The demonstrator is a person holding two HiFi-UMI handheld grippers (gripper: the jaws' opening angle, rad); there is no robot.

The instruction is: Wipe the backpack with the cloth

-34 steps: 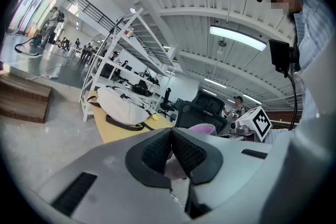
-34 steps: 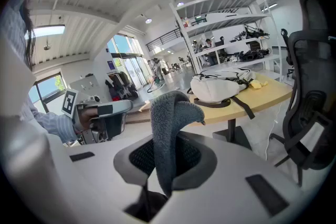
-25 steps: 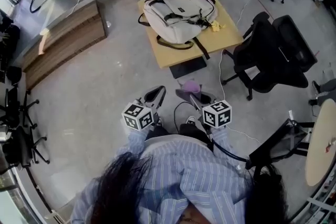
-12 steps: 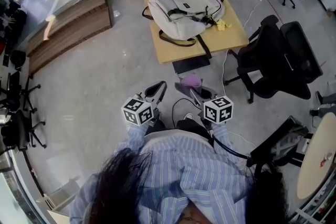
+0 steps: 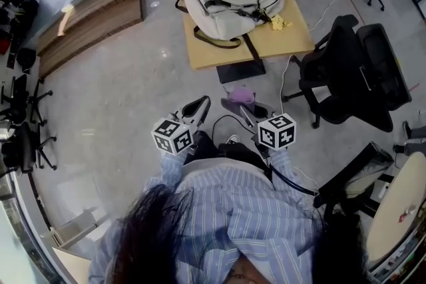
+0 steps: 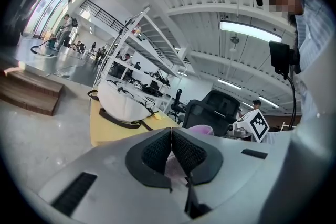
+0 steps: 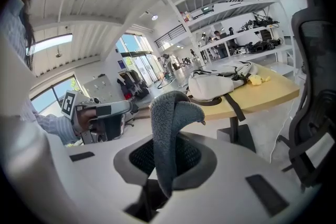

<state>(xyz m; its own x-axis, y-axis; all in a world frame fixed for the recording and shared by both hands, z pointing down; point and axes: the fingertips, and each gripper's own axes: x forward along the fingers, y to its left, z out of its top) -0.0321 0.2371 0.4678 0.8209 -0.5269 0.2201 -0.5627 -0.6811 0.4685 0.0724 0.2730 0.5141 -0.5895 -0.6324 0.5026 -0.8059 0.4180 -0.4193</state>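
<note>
Two grippers held low: left gripper (image 6: 171, 150) jaws pressed together, empty; right gripper (image 7: 168, 159) pinching cloth (image 7: 167, 110). Backpack (image 5: 229, 0) lies on table (image 5: 287, 43), well apart.

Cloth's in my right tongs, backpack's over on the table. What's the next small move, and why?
Probably step forward and carry the right tongs toward the backpack. The cloth is clamped in them, but the backpack lies on the table across a stretch of floor, so nothing touches it yet. The left tongs are shut and empty.
</note>
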